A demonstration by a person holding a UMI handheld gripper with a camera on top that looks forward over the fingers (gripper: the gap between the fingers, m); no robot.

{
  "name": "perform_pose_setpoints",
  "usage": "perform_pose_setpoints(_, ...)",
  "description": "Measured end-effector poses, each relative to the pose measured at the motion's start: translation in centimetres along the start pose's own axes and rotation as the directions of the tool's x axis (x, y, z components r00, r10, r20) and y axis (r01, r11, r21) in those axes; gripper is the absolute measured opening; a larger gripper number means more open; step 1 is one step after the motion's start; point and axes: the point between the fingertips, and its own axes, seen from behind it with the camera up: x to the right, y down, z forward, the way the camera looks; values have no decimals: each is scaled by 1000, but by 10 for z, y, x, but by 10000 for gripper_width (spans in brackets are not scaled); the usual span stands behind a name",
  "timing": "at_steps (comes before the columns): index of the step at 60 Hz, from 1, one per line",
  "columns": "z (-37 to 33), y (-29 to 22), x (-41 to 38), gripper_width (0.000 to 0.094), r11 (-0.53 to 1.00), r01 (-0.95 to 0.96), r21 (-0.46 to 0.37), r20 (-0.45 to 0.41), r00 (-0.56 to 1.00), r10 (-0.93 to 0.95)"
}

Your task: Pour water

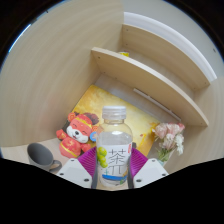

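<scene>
Bottle (115, 148), clear with white cap and pale label, stands upright, clamped between gripper (112, 172) fingers.

The bottle (113, 150) blocks the way straight ahead. Left of the bottle a plush toy (77, 133) and a grey spoon (41, 155) crowd the counter (50, 110); right of it stand flowers (168, 138). Above the bottle wooden shelves (140, 72) jut out; bare counter lies behind the toy
</scene>
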Motion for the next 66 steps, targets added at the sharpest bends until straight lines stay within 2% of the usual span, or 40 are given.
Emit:
perform_pose_setpoints(6,-4,37,-24,418,967,-233,-100,75,968,241)
perform_pose_setpoints(18,-6,93,-59,418,893,-398,-209,105,899,425)
perform_pose_setpoints(31,-11,121,-85,420,866,-429,-258,117,875,469)
perform_pose_setpoints(35,-12,119,-84,420,870,-437,-231,115,875,470)
perform_pose_setpoints(46,-15,120,-83,435,866,-443,-233,112,872,476)
perform_pose_setpoints(48,-15,120,-83,487,863,-446,-237,108,871,480)
perform_pose_setpoints(55,-16,124,-83,572,857,-437,-274,101,873,477)
perform_pose_setpoints(61,-26,136,-80,736,834,-442,-331,63,871,486)
perform_pose_setpoints(66,-41,142,-79,810,816,-459,-353,51,861,506)
